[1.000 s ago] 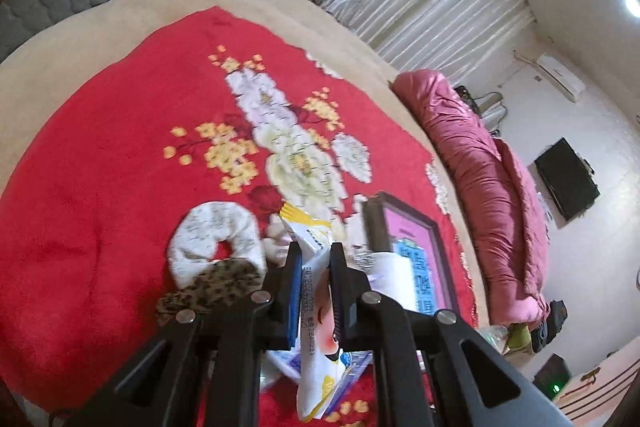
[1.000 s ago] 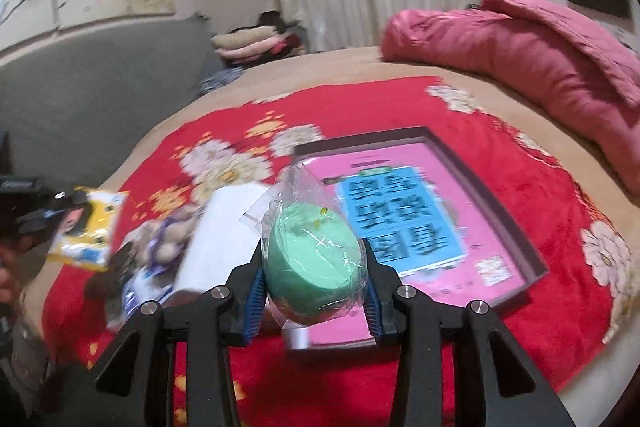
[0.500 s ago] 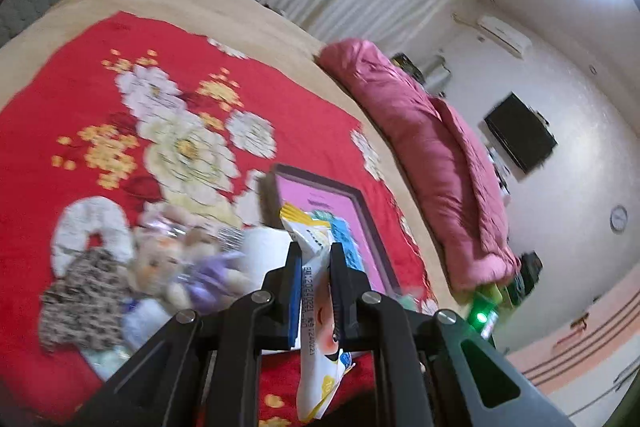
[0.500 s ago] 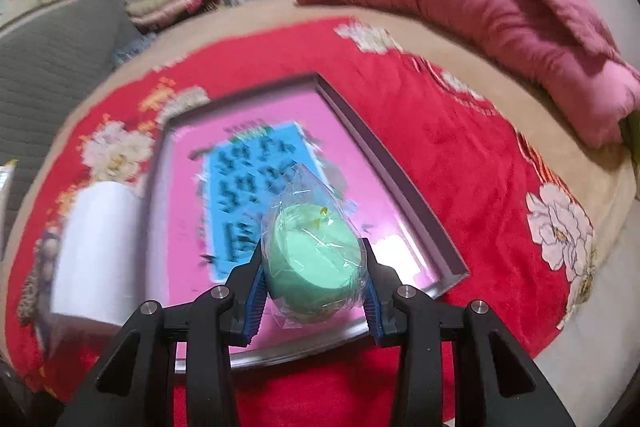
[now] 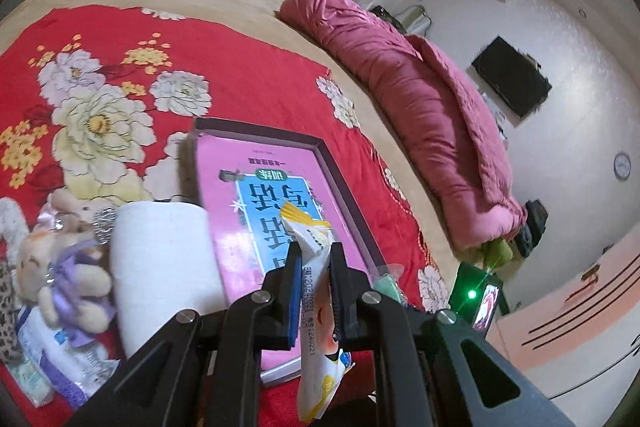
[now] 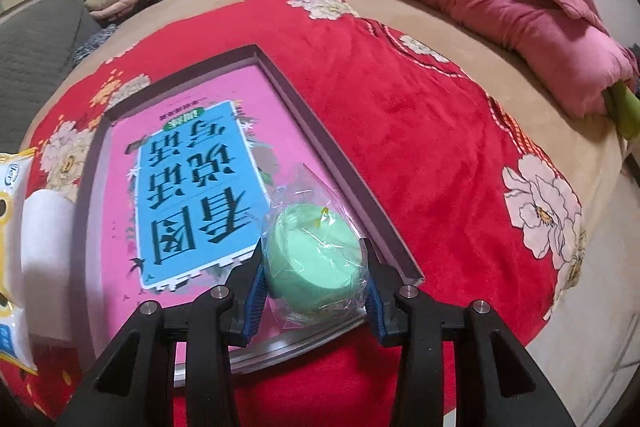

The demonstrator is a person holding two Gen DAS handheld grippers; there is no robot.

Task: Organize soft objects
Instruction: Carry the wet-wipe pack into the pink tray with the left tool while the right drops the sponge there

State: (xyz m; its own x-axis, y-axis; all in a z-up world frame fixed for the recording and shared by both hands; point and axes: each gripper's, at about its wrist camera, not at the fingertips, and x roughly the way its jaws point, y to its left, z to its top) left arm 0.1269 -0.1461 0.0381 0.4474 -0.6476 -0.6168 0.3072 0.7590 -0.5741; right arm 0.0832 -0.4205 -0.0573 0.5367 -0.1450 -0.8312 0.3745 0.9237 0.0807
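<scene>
Plush red floral blanket [image 6: 420, 131]; right hand-held gripper [image 6: 314, 283] clamps film-wrapped green puff [image 6: 314, 259], left hand-held gripper [image 5: 314, 291] pinches glossy sachet [image 5: 316, 307].

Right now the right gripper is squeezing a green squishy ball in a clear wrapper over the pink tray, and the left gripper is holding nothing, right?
Not quite. The left gripper is not empty: the left wrist view shows its fingers shut on a white and yellow snack packet. The rest is right: the right gripper squeezes the green squishy ball in its clear wrapper over the pink tray.
</scene>
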